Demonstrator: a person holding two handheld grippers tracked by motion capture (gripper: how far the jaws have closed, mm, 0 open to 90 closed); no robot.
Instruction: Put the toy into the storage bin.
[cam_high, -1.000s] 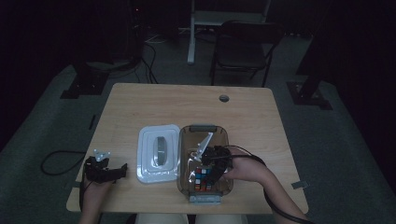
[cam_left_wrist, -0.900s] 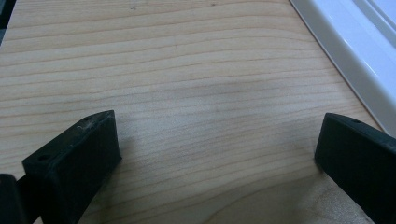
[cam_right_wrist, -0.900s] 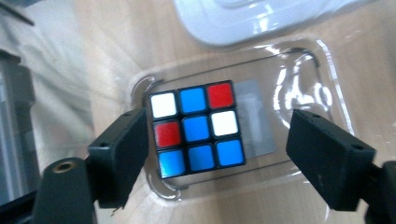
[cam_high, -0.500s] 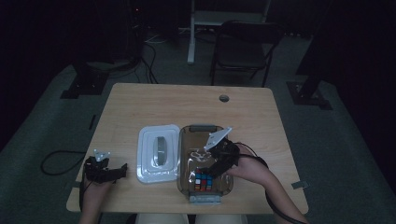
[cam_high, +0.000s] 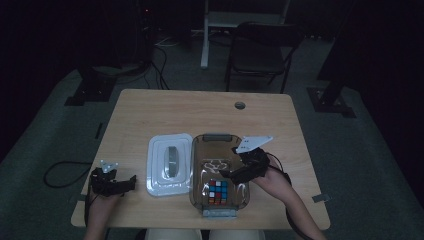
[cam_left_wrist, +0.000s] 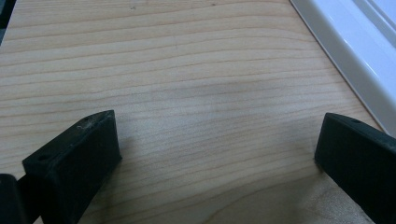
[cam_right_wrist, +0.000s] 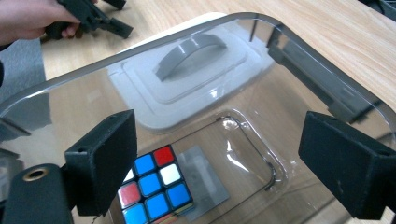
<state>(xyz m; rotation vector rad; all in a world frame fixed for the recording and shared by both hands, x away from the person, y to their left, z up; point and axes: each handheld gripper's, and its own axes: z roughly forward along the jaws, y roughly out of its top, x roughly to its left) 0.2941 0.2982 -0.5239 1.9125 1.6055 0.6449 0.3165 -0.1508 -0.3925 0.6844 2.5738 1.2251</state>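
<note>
From the high view, the puzzle cube (cam_high: 218, 192) sits at the near end of the clear box (cam_high: 240, 150). The right gripper (cam_high: 227, 173) is above the box. The white lid (cam_high: 170, 164) lies just beside it.

In the left gripper view, the left gripper (cam_left_wrist: 215, 149) rests wide apart on the table (cam_left_wrist: 187, 70), holding nothing.

In the right gripper view, the right gripper's jaws have just been opening, with nothing between them, above the cube.

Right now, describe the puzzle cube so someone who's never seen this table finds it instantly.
On the wooden table, find the clear plastic bin right of the white lid, on the person's side. The puzzle cube sits on the bin's floor at the end nearest the person, below the open right gripper. It is the one multicoloured thing there: red, blue and white squares.
</note>
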